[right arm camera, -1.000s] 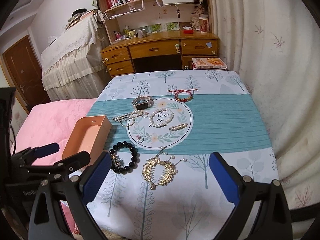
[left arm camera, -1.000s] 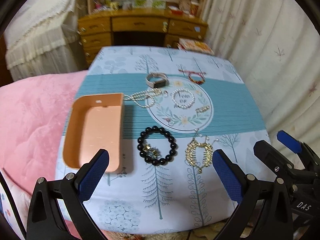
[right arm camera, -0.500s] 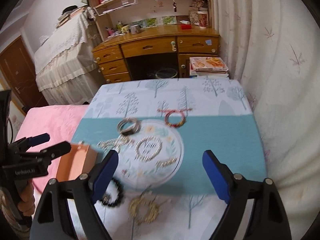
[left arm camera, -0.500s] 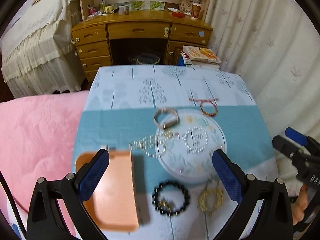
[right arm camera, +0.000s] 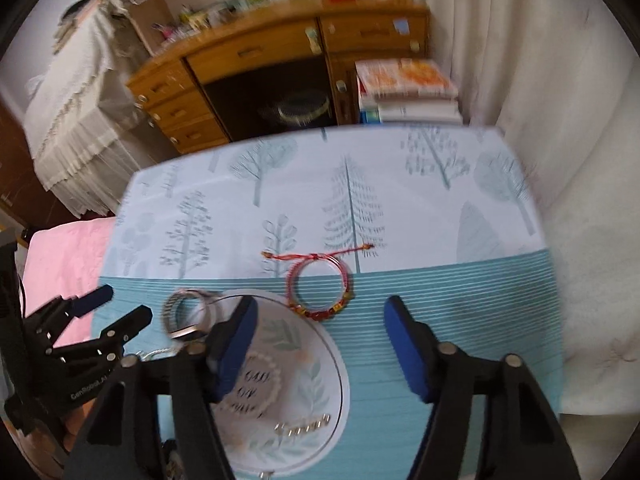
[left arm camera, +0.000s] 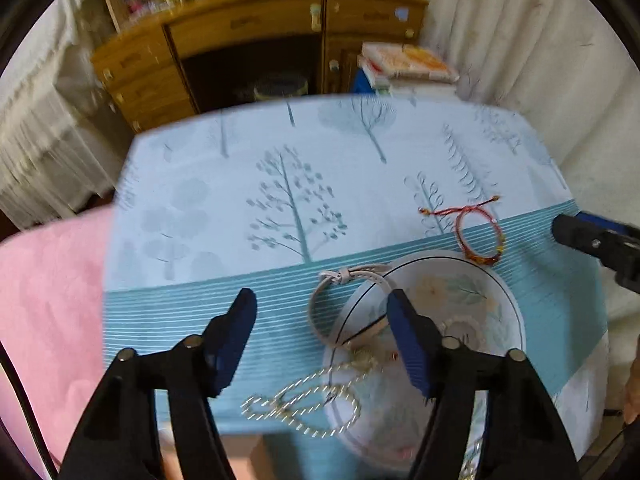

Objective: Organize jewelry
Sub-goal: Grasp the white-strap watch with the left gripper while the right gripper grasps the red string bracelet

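My left gripper [left arm camera: 322,336] is open and empty, low over the table, with the white-strap watch [left arm camera: 344,304] between and just ahead of its fingertips. A silver chain necklace [left arm camera: 304,404] lies below it. My right gripper [right arm camera: 318,340] is open and empty, just short of the red string bracelet [right arm camera: 320,284], which also shows in the left wrist view [left arm camera: 478,232]. A pearl bracelet [right arm camera: 256,384] and a gold bar clip [right arm camera: 306,428] lie on the round print under the right gripper. The watch shows at its left [right arm camera: 186,316].
The table [left arm camera: 280,184] has a tree-print cloth with a teal band. A pink bed [left arm camera: 44,304] lies to the left. A wooden desk [right arm camera: 280,60] and stacked books [right arm camera: 404,88] stand beyond the far edge. A curtain [right arm camera: 560,120] hangs at right.
Both grippers have moved forward and down over the table toward the far jewelry. The orange box, black bead bracelet and gold bracelet have dropped out of view. Both stay open.
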`<state>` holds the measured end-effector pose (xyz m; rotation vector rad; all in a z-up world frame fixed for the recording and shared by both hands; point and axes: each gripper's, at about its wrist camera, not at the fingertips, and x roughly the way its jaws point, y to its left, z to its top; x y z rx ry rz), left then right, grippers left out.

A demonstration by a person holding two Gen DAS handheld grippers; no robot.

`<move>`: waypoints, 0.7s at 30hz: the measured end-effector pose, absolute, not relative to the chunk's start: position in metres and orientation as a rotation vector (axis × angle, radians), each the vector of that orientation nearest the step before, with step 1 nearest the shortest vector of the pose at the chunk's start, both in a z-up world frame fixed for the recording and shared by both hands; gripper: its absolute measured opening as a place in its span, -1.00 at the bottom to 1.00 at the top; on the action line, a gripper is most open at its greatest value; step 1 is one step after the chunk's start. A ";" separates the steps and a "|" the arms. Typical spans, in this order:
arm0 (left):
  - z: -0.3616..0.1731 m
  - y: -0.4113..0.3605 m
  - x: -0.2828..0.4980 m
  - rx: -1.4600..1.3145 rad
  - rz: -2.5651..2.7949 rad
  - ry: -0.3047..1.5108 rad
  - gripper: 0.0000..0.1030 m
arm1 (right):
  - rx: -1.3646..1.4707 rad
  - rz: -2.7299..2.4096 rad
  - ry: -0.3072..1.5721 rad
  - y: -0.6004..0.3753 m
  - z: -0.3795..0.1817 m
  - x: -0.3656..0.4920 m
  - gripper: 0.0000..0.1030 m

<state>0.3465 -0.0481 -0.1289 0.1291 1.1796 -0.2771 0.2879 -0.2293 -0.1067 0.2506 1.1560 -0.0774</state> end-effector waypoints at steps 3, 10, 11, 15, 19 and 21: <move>-0.155 -0.051 0.360 0.117 -0.245 1.212 0.18 | 0.286 -0.094 1.205 -0.238 -0.138 0.300 -0.06; -0.179 -0.052 0.370 0.108 -0.223 1.253 -0.12 | 0.280 -0.098 1.239 -0.242 -0.171 0.311 -0.28; -0.182 -0.053 0.371 0.115 -0.216 1.266 -0.29 | 0.262 -0.103 1.225 -0.239 -0.171 0.312 -0.32; -0.183 -0.052 0.369 0.126 -0.202 1.270 -0.68 | 0.194 -0.119 1.218 -0.228 -0.172 0.313 -0.58; -0.182 -0.050 0.365 0.128 -0.163 1.277 -0.93 | 0.170 -0.117 1.213 -0.224 -0.172 0.311 -0.77; -0.182 -0.048 0.361 0.116 -0.155 1.285 -0.93 | 0.188 -0.116 1.205 -0.225 -0.170 0.307 -0.79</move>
